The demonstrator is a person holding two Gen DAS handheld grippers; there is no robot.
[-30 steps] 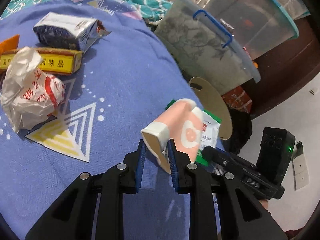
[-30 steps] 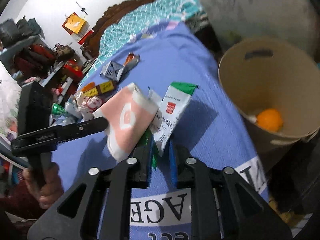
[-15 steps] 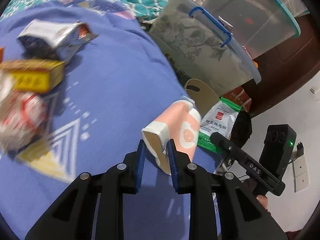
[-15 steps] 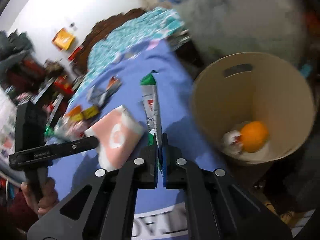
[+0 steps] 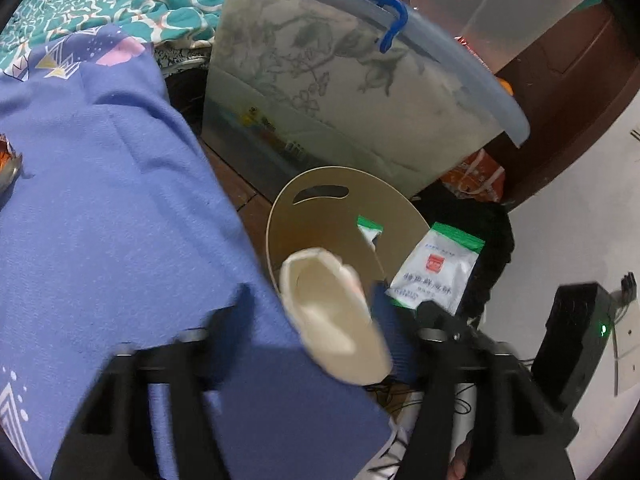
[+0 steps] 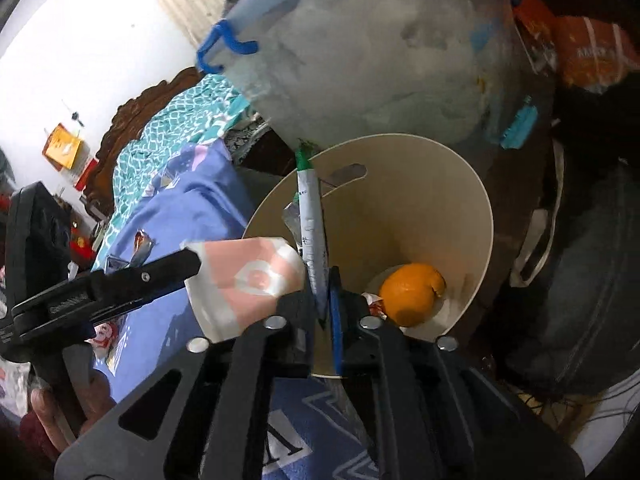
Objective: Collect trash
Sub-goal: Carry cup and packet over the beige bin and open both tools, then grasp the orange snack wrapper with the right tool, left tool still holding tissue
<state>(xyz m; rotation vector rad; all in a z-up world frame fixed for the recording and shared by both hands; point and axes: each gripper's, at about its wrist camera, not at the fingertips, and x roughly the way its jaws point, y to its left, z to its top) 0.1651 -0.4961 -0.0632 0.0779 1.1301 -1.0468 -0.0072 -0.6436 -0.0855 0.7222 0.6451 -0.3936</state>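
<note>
Left gripper (image 5: 316,332) jaws, just spreading, free the pink carton (image 5: 334,316) at the bin (image 6: 472,208) rim. Right gripper (image 6: 322,300), loosening, lets the sachet (image 6: 312,236) slip; either may fall outside

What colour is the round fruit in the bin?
Orange, seen best from the right wrist view.

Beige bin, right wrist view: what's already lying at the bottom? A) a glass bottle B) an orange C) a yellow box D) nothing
B: an orange rests on the floor of the beige bin, beside a bit of crumpled wrapper.
</note>
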